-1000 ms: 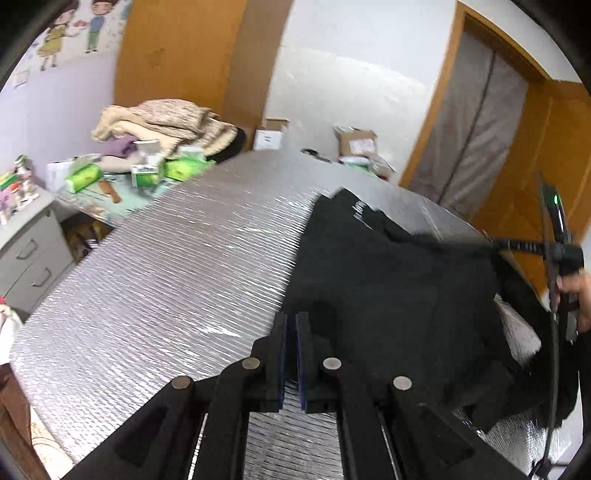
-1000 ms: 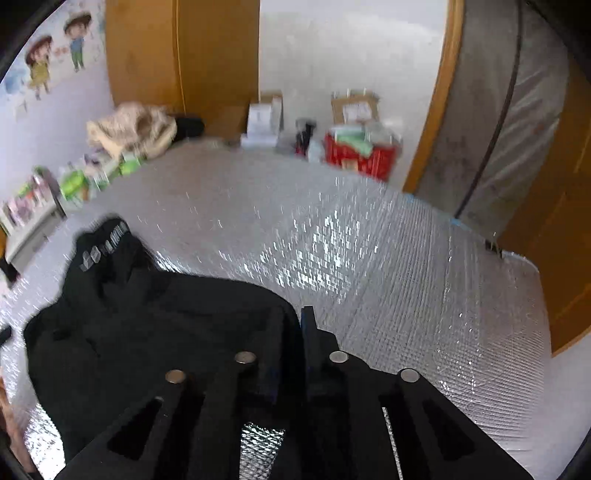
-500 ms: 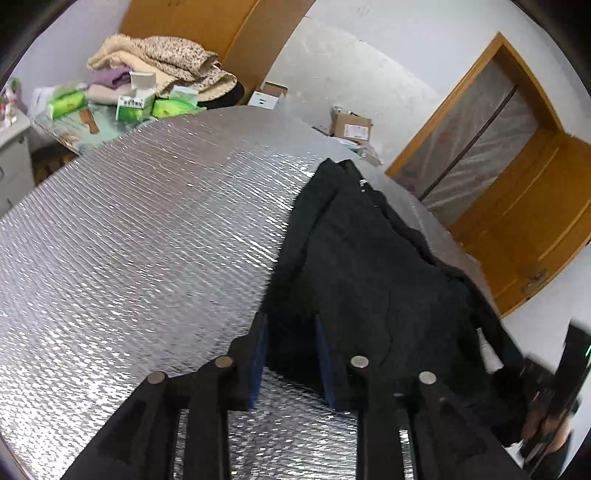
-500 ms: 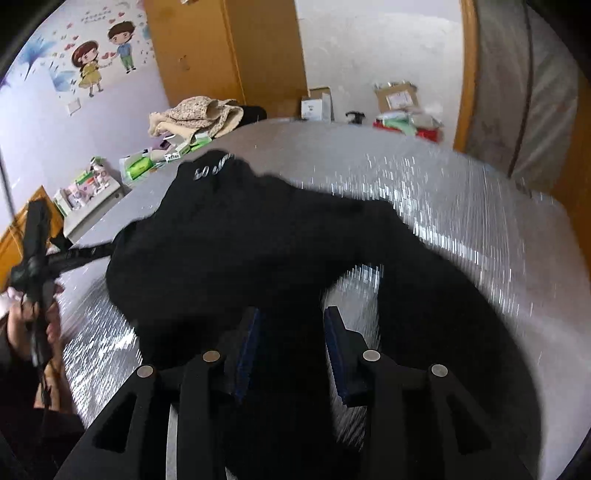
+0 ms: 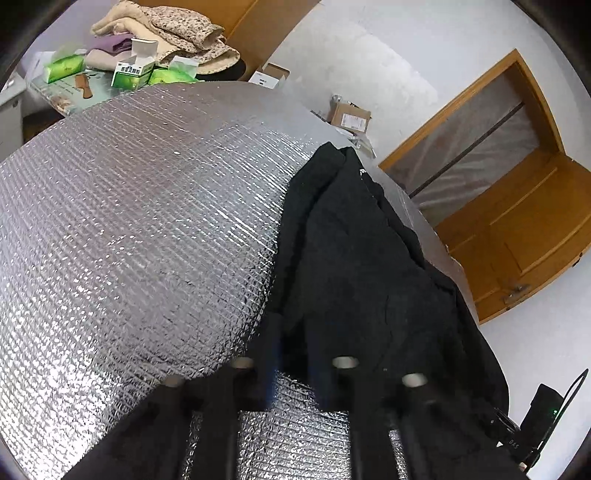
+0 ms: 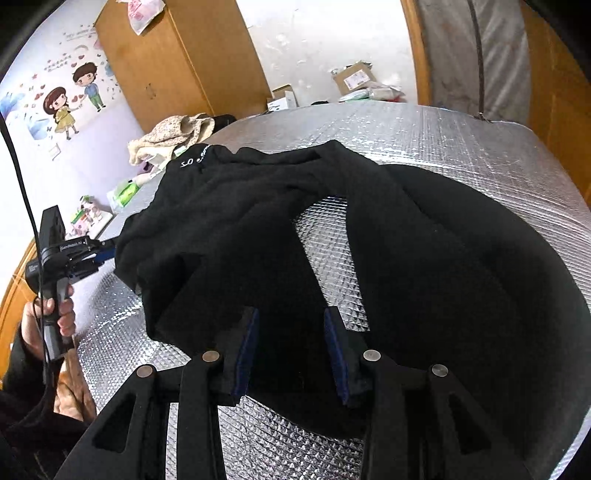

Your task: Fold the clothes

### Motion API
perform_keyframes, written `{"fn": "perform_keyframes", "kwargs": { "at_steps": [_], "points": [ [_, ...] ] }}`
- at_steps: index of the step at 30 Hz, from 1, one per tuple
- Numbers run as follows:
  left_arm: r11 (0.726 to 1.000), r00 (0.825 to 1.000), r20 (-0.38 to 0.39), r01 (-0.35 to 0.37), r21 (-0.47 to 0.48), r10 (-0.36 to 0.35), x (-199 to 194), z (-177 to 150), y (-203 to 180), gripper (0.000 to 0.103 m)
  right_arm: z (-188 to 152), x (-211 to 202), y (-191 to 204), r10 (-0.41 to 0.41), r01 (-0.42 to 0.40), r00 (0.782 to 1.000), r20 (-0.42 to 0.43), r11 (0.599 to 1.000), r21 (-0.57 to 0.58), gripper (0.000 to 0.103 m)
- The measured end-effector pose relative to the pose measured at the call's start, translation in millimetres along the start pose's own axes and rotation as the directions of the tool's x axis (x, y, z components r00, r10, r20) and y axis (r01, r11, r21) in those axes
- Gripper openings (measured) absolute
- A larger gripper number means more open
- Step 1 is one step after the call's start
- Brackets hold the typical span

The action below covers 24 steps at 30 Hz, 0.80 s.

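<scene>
Left gripper (image 5: 291, 354): blurred in its own view; its jaws are closing, with the black garment's near edge lying between the fingers, which have not met on it yet.
Right gripper (image 6: 291, 343): jaws spread wide, blue pads apart, black cloth lying between them without being pressed.
Black garment (image 6: 280, 221): lies spread over the silver surface, reaching from the near edge toward the middle; white lettering shows at its far end; a gap of bare foil shows between two of its parts just ahead of the right gripper.
Silver surface (image 5: 129, 221): quilted foil cover, bare across its left side in the left wrist view.
Person's hand (image 6: 55, 314): grips the handle of the left gripper off the surface's left edge, seen from the right wrist.
Far corner: heap of pale clothes (image 5: 173, 26) and green boxes (image 5: 129, 72) beyond the surface.
Background: wooden door (image 5: 517, 240) to the right.
</scene>
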<state>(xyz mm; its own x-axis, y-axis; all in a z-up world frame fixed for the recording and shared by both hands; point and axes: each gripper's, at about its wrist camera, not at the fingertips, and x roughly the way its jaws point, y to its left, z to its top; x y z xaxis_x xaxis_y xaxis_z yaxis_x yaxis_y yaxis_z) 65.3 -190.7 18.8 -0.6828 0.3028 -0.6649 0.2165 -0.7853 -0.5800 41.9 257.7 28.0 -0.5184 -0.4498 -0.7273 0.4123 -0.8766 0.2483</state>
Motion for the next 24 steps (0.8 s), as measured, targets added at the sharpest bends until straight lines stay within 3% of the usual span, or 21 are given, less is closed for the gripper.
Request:
{"fn": "perform_keyframes", "kwargs": {
  "at_steps": [5,10,12,15,17,19,21,24],
  "points": [
    [0.995,0.987,0.13,-0.097,0.01,0.095,-37,20,13,0.004,13,-15,-12,-0.099,0.1,0.995,0.018,0.995,-0.031,0.037],
    [0.981,0.956,0.222,-0.183,-0.064,0.193,-80,40,46,0.003,27,-37,-19,-0.148,0.151,0.985,0.09,0.988,-0.038,0.037],
    [0.965,0.934,0.246,-0.241,-0.1,0.259,-92,43,59,0.002,29,-43,-16,-0.158,0.165,0.981,0.113,0.985,-0.051,0.038],
    [0.924,0.883,0.275,-0.35,-0.153,0.38,-104,47,70,0.0,28,-43,-14,-0.182,0.19,0.977,0.111,0.98,-0.064,0.041],
    [0.934,0.889,0.285,-0.33,-0.139,0.357,-105,45,65,0.001,25,-43,-15,-0.182,0.189,0.977,0.107,0.98,-0.062,0.041],
    [0.951,0.901,0.308,-0.302,-0.06,0.305,-100,39,46,0.001,21,-46,-15,-0.179,0.186,0.978,0.106,0.981,-0.059,0.041],
    [0.972,0.928,0.315,-0.228,0.059,0.199,-92,29,14,0.001,13,-48,-15,-0.187,0.194,0.977,0.101,0.979,-0.059,0.041],
    [0.976,0.972,0.23,-0.096,0.194,0.05,-64,16,-25,0.002,0,-52,-18,-0.202,0.207,0.976,0.085,0.977,-0.057,0.042]
  ]
}}
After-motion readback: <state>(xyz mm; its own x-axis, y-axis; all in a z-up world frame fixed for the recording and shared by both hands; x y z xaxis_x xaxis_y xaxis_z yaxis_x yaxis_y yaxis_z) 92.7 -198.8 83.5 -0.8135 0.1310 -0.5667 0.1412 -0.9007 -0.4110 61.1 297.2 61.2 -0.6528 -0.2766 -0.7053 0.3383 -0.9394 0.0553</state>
